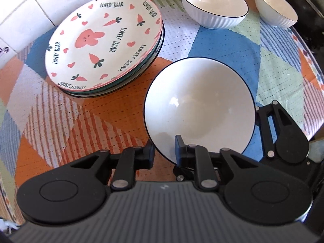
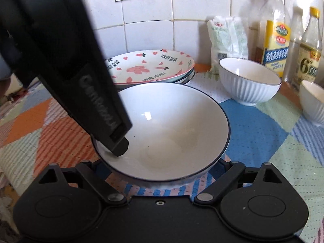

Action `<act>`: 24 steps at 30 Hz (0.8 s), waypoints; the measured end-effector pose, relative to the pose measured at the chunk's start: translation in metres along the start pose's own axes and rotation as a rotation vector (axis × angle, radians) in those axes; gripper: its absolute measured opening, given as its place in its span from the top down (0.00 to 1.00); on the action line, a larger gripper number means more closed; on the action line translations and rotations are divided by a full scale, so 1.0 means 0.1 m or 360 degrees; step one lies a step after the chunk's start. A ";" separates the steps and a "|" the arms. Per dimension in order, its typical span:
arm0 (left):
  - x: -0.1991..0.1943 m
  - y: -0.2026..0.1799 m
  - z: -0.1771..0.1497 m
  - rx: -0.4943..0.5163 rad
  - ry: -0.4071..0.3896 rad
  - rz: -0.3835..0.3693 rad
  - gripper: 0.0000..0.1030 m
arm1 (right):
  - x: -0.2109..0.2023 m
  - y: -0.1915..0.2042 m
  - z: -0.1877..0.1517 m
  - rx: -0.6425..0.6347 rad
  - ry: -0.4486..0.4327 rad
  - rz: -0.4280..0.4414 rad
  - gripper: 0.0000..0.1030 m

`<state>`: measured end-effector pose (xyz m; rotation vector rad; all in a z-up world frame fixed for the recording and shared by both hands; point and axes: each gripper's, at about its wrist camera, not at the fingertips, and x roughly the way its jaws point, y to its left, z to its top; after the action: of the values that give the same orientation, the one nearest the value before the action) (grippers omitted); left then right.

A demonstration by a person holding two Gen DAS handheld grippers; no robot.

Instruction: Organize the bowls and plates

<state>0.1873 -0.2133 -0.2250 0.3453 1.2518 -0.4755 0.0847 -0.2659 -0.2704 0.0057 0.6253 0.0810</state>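
Right now, line by line, as I read it from my two wrist views:

Held bowl: the wide white bowl with the dark rim hangs clear of the patterned cloth, tipped so its mouth faces my left camera.

Left gripper: my left gripper is nearly closed and pinches the bowl's near rim, one finger inside the wall and the other outside.

Right gripper: my right gripper sits under and around the bowl's far side; its fingertips are hidden behind the bowl, so I cannot tell how wide it stands or whether it presses on anything.

Plate stack: the bunny-print plates lie ahead and to the left of the held bowl, near the tiled wall.

Ribbed bowls: the larger ribbed bowl stands ahead and slightly right of it, the smaller one further right, both upright.

Relation that matters: I judge the larger ribbed bowl the likely nesting target; my right side is nearer to it.

Caution: I must level the bowl before lowering.
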 end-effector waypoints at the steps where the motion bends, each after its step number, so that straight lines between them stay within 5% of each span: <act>1: 0.01 0.03 0.01 -0.0008 0.0014 -0.0028 0.82 | 0.00 0.04 0.01 -0.0006 0.0010 -0.0031 0.08; 9: 0.02 0.05 0.03 0.0167 0.0012 -0.0071 0.78 | -0.20 0.17 0.02 0.0152 0.0160 -0.0161 0.05; 19: -0.21 0.21 0.07 0.0346 -0.0067 -0.0130 0.71 | -0.75 0.05 0.09 0.0617 0.0014 -0.0299 0.12; 24: -0.37 0.31 0.11 0.0372 -0.0092 -0.0184 0.70 | -0.85 0.05 0.21 0.0643 -0.0047 -0.0371 0.16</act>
<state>0.2034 -0.1867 -0.1871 0.4545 1.1665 -0.7295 0.0283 -0.2672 -0.2035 0.3237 0.6006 -0.2713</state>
